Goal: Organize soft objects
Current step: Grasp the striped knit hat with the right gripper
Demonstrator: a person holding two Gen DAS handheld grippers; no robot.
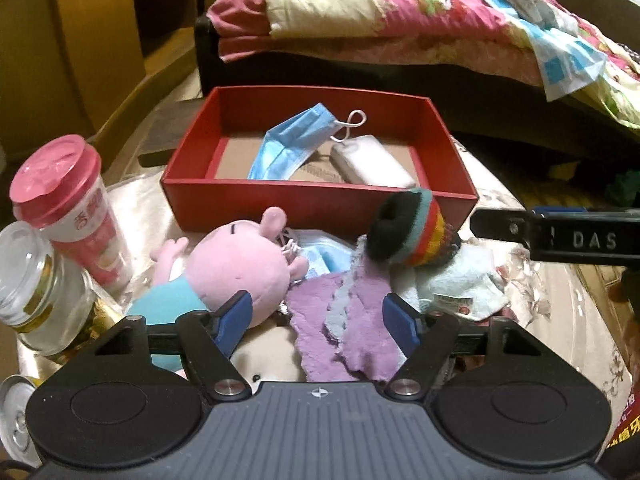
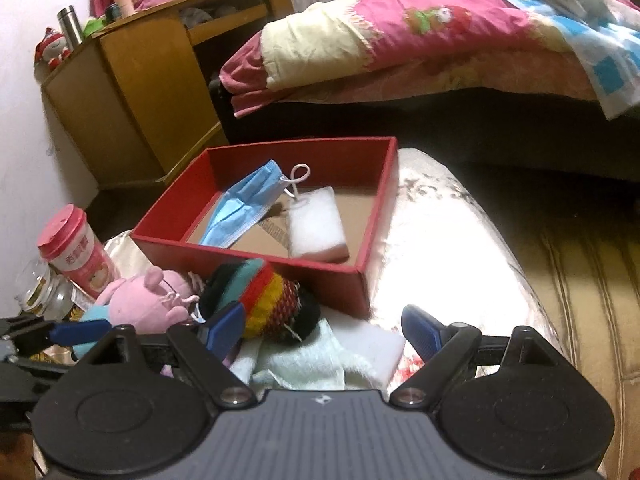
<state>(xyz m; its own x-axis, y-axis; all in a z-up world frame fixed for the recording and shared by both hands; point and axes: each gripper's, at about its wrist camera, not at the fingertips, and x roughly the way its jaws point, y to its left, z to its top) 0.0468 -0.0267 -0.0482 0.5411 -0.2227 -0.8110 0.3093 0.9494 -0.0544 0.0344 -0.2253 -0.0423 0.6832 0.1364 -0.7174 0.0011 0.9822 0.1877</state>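
Observation:
A red box [image 1: 320, 196] [image 2: 380, 220] holds a blue face mask [image 1: 288, 144] [image 2: 244, 208] and a white pad [image 1: 376, 160] [image 2: 316, 224]. In front of it lies a pile: a pink pig plush [image 1: 240, 264] [image 2: 140, 304], a second blue mask [image 1: 324, 256], a striped knit sock [image 1: 412, 232] [image 2: 264, 296], a pale green towel [image 1: 456, 284] [image 2: 304, 356] and a purple cloth [image 1: 348, 320]. My left gripper [image 1: 318, 316] stands open over the purple cloth, its left pad against the pig. My right gripper [image 2: 322, 330] is open above the towel and a white sponge [image 2: 380, 348].
A pink-lidded cup [image 1: 68, 208] [image 2: 72, 248], a glass jar [image 1: 36, 288] and a can [image 1: 16, 408] crowd the left edge of the cloth-covered table [image 2: 440, 260]. A bed with a pink quilt [image 1: 400, 12] lies behind the box. A wooden cabinet [image 2: 132, 80] stands far left.

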